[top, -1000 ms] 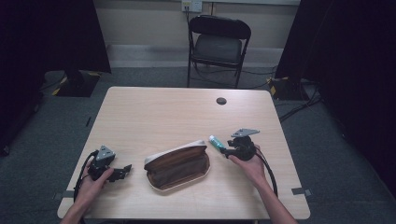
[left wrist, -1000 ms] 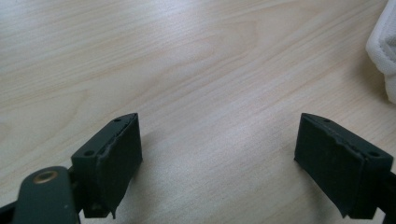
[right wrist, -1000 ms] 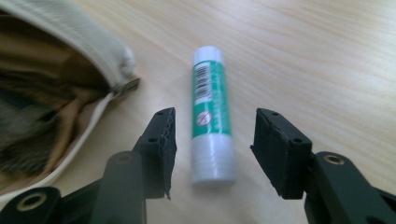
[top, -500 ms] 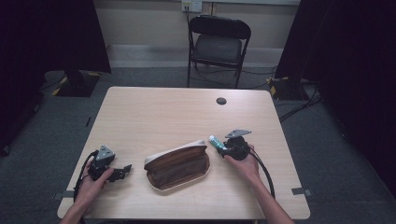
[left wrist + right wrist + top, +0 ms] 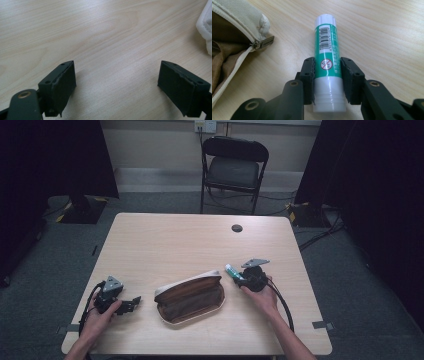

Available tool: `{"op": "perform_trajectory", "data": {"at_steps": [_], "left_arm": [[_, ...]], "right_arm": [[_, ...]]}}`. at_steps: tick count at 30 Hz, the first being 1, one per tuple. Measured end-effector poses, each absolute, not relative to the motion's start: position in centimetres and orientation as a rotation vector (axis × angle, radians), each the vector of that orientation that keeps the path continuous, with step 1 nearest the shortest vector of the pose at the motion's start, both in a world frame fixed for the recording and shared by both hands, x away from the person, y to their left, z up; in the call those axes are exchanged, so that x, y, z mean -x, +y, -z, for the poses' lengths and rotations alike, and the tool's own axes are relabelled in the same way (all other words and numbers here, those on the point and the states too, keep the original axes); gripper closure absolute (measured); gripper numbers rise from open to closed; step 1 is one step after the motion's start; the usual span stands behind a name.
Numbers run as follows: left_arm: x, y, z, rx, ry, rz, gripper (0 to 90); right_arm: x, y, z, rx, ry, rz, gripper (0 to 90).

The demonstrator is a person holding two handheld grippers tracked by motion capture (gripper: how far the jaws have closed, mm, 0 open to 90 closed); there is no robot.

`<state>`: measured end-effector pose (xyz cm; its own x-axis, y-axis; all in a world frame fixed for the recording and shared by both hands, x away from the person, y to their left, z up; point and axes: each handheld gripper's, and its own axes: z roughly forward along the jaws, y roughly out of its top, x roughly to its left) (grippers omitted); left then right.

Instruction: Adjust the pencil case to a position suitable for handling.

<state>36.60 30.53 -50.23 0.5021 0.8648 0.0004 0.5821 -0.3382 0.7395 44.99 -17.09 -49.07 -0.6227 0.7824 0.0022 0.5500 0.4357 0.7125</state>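
**Glue stick clamped in the right tool, open pouch just to its left**

A green-and-white glue stick (image 5: pixel 327 60) is held by the right tool (image 5: pixel 246 279), whose jaws are pressed against the two sides of the tube near its lower half. In the right gripper view the stick's long axis is seen to run straight out along the line of the jaws, with the capped white end pointing away from the hand. Whether the tube rests on the wooden surface (image 5: pixel 170 240) or is lifted slightly clear of it cannot be told.

A tan pouch (image 5: pixel 189 296) with a cream rim is laid near the middle of the front half of the surface, its zip undone and its brown lining exposed. The zip pull (image 5: pixel 263 42) is seen close beside the far end of the stick, but apart from it. From above, the pouch lies to the left of the right tool and a little nearer the person, and the stick's tip is directed toward the pouch's right-hand end.

The left tool (image 5: pixel 131 304) is kept low at the front left of the surface, with its jaws spread wide and nothing between them; a corner of the pouch's cream fabric is visible at the edge of its view. The right hand (image 5: pixel 262 297) is plainly the one engaged. If the stick is meant for the pouch, which is only a judgement, a short leftward carry over the open rim would be called for.
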Motion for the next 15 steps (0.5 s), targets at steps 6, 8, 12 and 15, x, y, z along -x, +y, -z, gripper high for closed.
{"op": "perform_trajectory", "data": {"at_steps": [6, 8, 12, 15], "left_arm": [[-36.59, 30.53, 50.22, -2.053, 1.18, -0.523, 14.5], [-36.59, 30.53, 50.22, -2.053, 1.18, -0.523, 14.5], [-36.56, 30.53, 50.22, -2.053, 1.181, -0.524, 14.5], [-36.56, 30.53, 50.23, -2.053, 1.181, -0.524, 14.5]], "right_arm": [[-44.68, -17.42, 48.96, -1.181, 2.357, -0.993, 65.7], [-44.67, -17.46, 48.88, -1.189, 2.359, -1.001, 65.7], [-44.68, -17.57, 48.42, -1.192, 2.364, -1.045, 65.7], [-44.62, -17.55, 48.06, -1.182, 2.371, -1.066, 65.7]]}}
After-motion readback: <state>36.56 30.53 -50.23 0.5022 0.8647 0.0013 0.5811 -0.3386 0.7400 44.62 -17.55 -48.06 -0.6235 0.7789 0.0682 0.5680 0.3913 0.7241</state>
